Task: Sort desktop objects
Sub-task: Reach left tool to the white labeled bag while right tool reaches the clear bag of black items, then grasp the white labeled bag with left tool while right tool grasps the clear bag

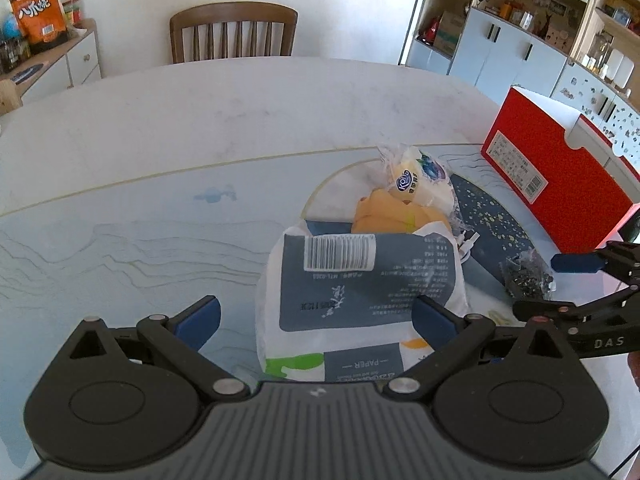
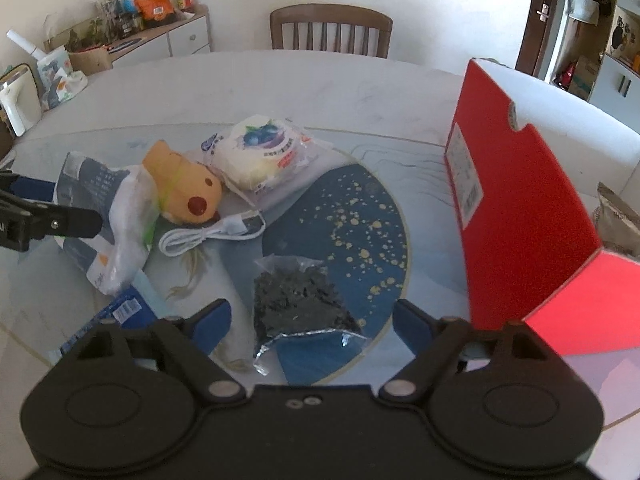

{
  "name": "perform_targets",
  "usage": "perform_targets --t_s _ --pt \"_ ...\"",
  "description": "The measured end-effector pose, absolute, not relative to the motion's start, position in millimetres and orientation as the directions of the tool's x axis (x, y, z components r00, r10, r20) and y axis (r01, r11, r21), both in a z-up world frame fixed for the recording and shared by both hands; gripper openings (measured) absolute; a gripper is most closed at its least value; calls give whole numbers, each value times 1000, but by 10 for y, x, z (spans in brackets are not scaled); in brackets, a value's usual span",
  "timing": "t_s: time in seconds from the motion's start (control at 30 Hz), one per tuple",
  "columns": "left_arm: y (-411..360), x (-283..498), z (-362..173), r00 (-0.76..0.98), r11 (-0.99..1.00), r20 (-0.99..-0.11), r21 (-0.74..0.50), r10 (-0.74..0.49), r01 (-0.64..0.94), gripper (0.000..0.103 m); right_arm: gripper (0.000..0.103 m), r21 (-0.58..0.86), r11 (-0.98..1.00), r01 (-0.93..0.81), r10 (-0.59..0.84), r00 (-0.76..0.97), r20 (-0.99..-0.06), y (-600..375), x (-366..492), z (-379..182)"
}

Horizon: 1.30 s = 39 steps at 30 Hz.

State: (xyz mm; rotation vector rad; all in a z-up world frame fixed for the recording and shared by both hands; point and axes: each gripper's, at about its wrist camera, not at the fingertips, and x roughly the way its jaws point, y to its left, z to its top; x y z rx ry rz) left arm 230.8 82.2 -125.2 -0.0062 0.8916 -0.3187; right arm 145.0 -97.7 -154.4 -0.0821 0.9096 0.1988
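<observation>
Left hand-held gripper (image 1: 316,320), jaws wide, is straddling the tissue pack (image 1: 360,284); right hand-held gripper (image 2: 312,322), equally wide, is hovering over the dark bag (image 2: 300,300): centre before squeezing.

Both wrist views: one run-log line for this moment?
left hand-held gripper: open, straddling tissue pack | right hand-held gripper: open, over dark-contents bag | red box: upright

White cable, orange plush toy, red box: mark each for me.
White cable (image 2: 208,236), right wrist view, on the coiled loops.
Orange plush toy (image 2: 188,188), right wrist view, on its face.
Red box (image 2: 532,216), right wrist view, on its long red side.
</observation>
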Motion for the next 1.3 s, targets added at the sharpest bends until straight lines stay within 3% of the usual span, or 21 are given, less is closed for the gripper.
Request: perform_targets --t_s 0.13,0.2,0.6,0.83,1.3 --pt "831 2301 -1271 573 946 -763 -159 -299 282 89 75 33 979 -201 147 582 -800 -978 1469 -1576" --pt "844 2304 -1284 560 940 -764 -186 -322 287 73 74 31 979 -201 145 585 -798 -974 1468 -1579" --pt "855 2292 -1238 544 931 -762 -218 -350 294 13 49 31 978 -206 151 599 -787 -1015 1384 -1555" --pt "877 2174 -1176 567 925 -735 -242 -372 294 5 33 5 976 -217 136 595 -792 -1008 1272 -1501" --pt "920 1845 -850 608 899 -663 -318 -437 300 2 31 23 990 -137 107 646 -755 -1174 1009 -1147"
